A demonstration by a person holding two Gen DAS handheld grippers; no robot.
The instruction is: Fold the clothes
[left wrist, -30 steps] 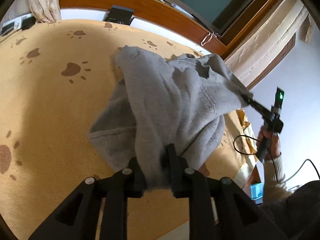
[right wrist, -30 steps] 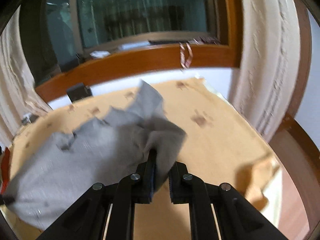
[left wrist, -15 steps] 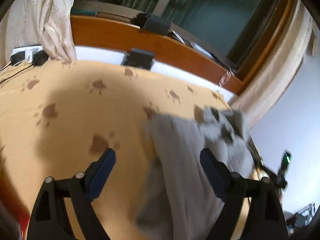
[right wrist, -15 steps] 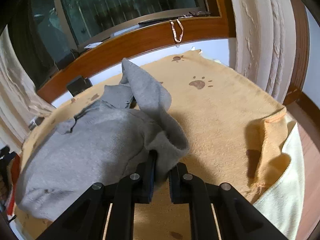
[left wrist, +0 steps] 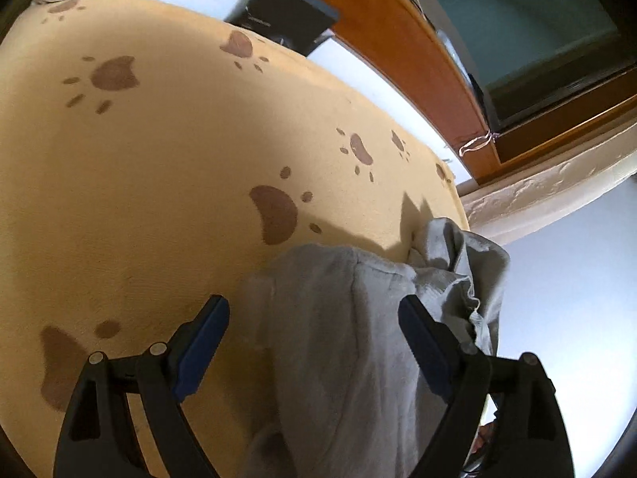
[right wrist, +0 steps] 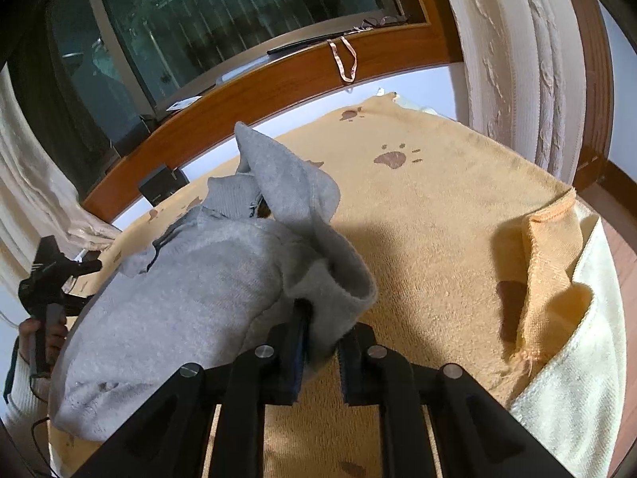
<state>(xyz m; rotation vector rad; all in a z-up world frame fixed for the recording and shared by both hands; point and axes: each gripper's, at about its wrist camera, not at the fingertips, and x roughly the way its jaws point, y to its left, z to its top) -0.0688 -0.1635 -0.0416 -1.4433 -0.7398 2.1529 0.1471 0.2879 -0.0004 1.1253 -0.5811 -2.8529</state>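
Observation:
A grey fleece garment [right wrist: 191,279] lies bunched on the yellow paw-print blanket [right wrist: 438,239], with one flap standing up at the back. My right gripper [right wrist: 324,318] pinches a rolled grey edge at the garment's near side; its jaws are opening slightly, and the cloth still sits between the pads. My left gripper [left wrist: 311,302] is wide open above the other end of the garment [left wrist: 342,358]. That cloth passes between its blue pads without touching them. The right wrist view shows the left gripper [right wrist: 85,283] at the far left, held by a hand [right wrist: 40,334].
A wooden window sill [left wrist: 398,40] runs along the back, with a black box [left wrist: 286,16] below it. Cream curtains [right wrist: 517,59] hang at the right. The blanket's right corner [right wrist: 549,263] is folded over a cream sheet [right wrist: 577,378].
My left gripper opened, let go of the grey garment and swung over the blanket. The garment sank from hanging to lying bunched. My right gripper lowered with its cloth edge.

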